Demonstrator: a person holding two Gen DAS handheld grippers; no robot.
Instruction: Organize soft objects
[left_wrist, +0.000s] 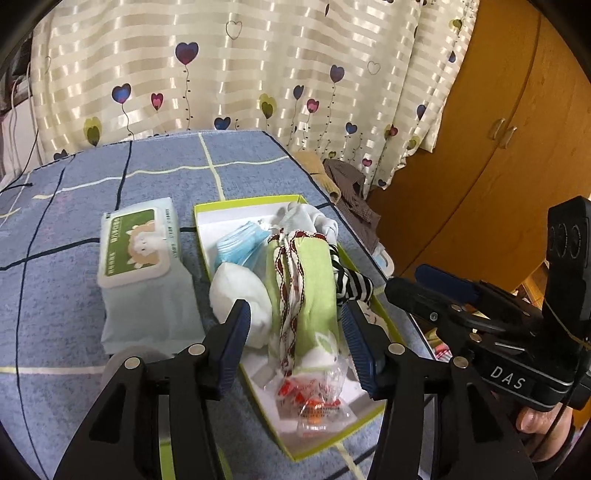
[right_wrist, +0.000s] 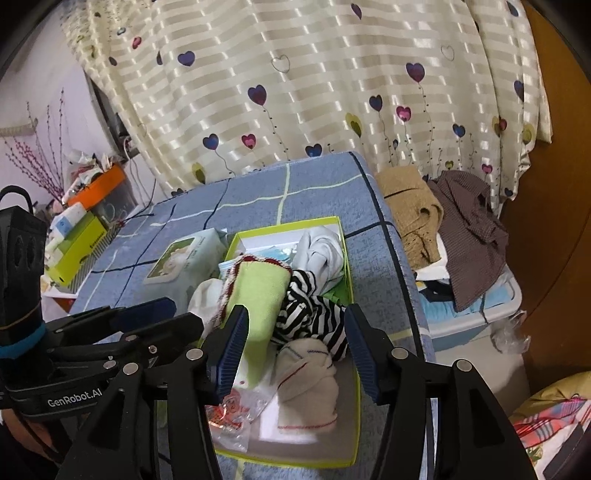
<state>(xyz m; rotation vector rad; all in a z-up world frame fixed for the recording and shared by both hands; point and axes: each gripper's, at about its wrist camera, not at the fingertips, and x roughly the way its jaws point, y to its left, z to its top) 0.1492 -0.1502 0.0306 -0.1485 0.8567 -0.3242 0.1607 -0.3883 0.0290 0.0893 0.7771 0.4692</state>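
A lime-rimmed white box (left_wrist: 236, 205) (right_wrist: 352, 402) sits on the blue checked cloth. It holds a green towel with red-white trim (left_wrist: 314, 273) (right_wrist: 258, 295), a black-and-white striped cloth (left_wrist: 351, 280) (right_wrist: 314, 317), white socks (left_wrist: 240, 288), a cream cloth with red stitching (right_wrist: 310, 384), blue masks (left_wrist: 240, 243), a white garment (right_wrist: 321, 251) and a crinkly plastic bag (left_wrist: 317, 402) (right_wrist: 236, 410). My left gripper (left_wrist: 295, 332) is open just above the towel. My right gripper (right_wrist: 295, 339) is open above the striped cloth. Both are empty.
A wet-wipes pack (left_wrist: 144, 266) (right_wrist: 184, 258) lies left of the box. Brown and tan clothes (right_wrist: 443, 221) pile on a bin past the table's right edge. Boxes and clutter (right_wrist: 81, 236) stand at far left. A curtain hangs behind, a wooden cabinet (left_wrist: 498, 147) at right.
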